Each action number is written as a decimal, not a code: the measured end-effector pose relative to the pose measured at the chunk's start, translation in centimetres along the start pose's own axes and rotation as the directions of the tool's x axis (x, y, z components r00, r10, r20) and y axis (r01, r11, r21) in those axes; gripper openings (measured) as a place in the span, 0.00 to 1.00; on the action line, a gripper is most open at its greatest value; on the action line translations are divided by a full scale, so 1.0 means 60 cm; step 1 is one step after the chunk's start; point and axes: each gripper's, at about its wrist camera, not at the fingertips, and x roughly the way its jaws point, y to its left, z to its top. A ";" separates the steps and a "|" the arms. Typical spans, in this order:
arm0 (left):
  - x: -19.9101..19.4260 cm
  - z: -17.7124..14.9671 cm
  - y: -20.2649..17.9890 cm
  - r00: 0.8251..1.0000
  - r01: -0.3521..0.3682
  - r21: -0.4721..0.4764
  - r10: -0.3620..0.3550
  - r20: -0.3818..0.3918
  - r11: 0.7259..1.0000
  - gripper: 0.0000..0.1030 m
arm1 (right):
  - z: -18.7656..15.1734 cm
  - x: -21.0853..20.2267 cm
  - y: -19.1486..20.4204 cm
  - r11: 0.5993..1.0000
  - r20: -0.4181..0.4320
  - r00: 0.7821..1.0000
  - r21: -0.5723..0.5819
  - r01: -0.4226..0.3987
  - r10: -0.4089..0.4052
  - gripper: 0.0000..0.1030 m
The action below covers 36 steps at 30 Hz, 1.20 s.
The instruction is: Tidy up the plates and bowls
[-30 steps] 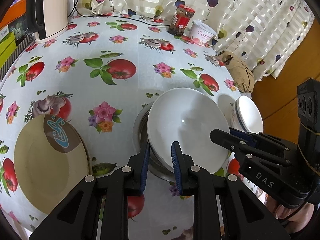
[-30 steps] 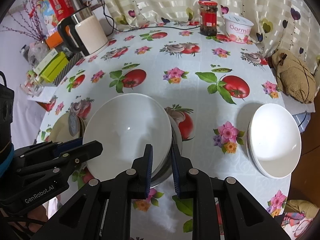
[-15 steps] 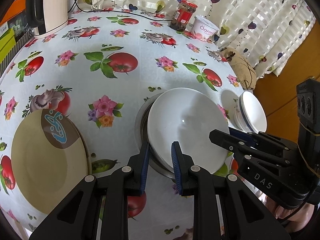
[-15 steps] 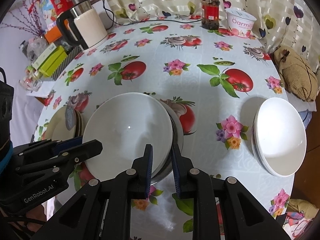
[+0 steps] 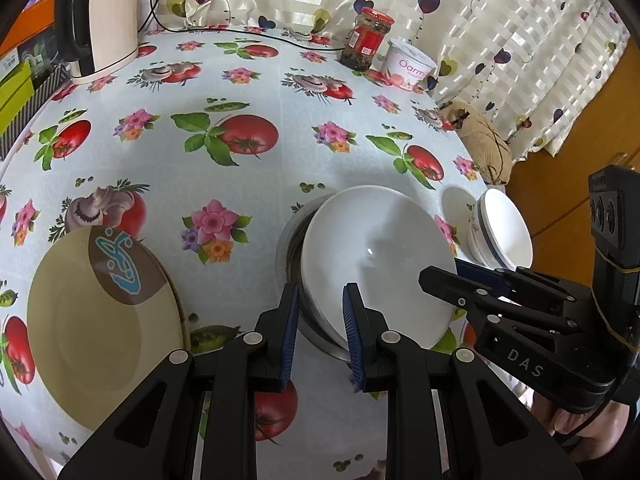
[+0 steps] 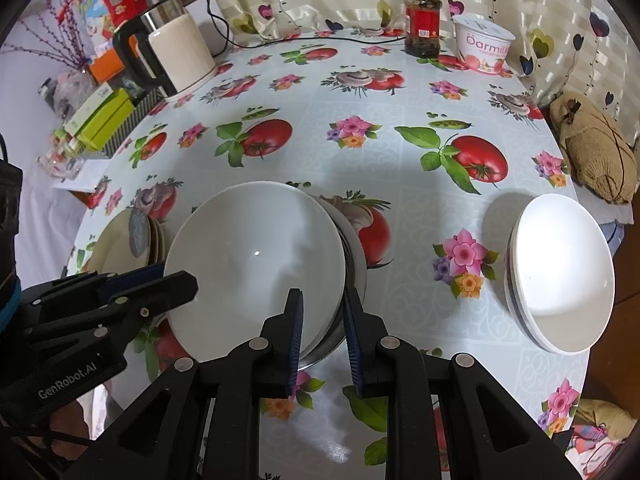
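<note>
my left tongs (image 5: 318, 316) and right tongs (image 6: 322, 318) each straddle the rim of the white bowl (image 6: 256, 268) nested in the steel bowl (image 5: 294, 248) — the right ones have just been opening. if one side lets go first, the bowl could tip and clatter crooked.

The right claw (image 6: 322, 322) has just been opening: the gap between its blue pads is a little wider than a second ago, and the near rim of the white bowl (image 6: 256, 264) sits between them with space on either side, so the pads no longer press it. In the left wrist view the far things, the jar (image 5: 368, 38) and tub (image 5: 410, 66), sit slightly lower in the picture than before, a small shift of view.
</note>
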 end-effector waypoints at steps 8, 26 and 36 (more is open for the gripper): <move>-0.016 0.002 0.001 0.999 0.003 0.004 -0.003 0.039 1.000 0.23 | 0.002 -0.019 -0.009 1.000 0.034 0.999 0.006 0.006 -0.006 0.27; -0.041 0.010 -0.008 0.995 0.026 0.020 -0.027 0.101 0.999 0.23 | 0.003 -0.075 -0.032 0.999 0.108 0.994 0.034 -0.005 0.001 0.29; -0.045 0.016 -0.015 0.993 0.025 0.026 -0.028 0.114 0.999 0.23 | 0.003 -0.092 -0.051 0.998 0.132 0.991 0.057 0.001 -0.008 0.29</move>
